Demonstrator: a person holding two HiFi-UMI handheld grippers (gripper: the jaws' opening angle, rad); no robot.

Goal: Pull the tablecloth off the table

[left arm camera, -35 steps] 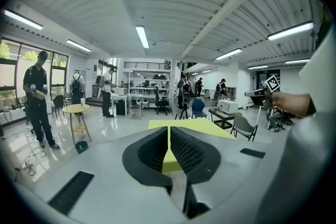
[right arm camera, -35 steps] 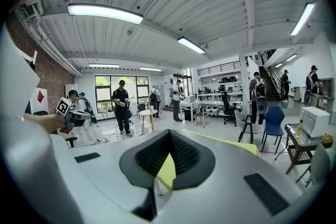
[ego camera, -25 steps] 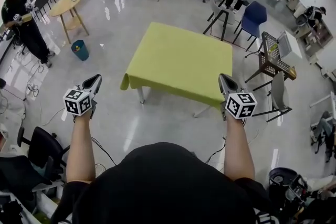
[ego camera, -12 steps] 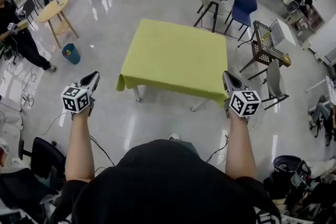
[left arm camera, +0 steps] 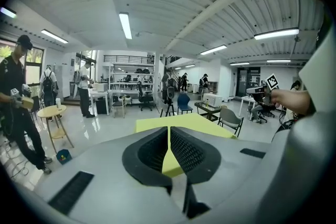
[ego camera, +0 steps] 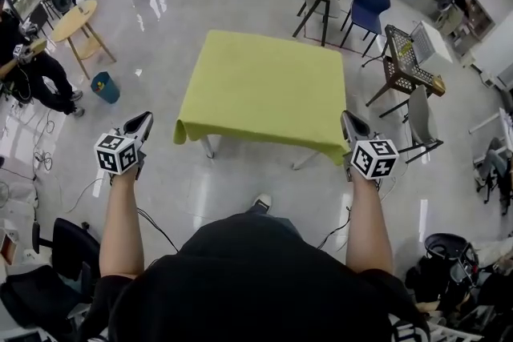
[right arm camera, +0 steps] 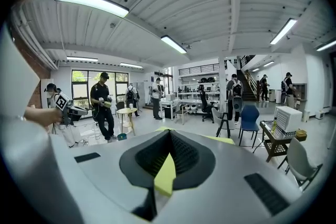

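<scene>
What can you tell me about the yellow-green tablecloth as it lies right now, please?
The tablecloth is plain yellow-green fabric, spread flat and smooth over a table whose pale legs alone show. Its edges hang down; the near left corner droops in a fold. The left gripper is apart from it; the right gripper, shut, is by the near right corner, contact unclear.

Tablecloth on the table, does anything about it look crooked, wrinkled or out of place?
Nothing stands out: the tablecloth lies flat and smooth over the table, its near-left corner just draping in a soft fold.
</scene>
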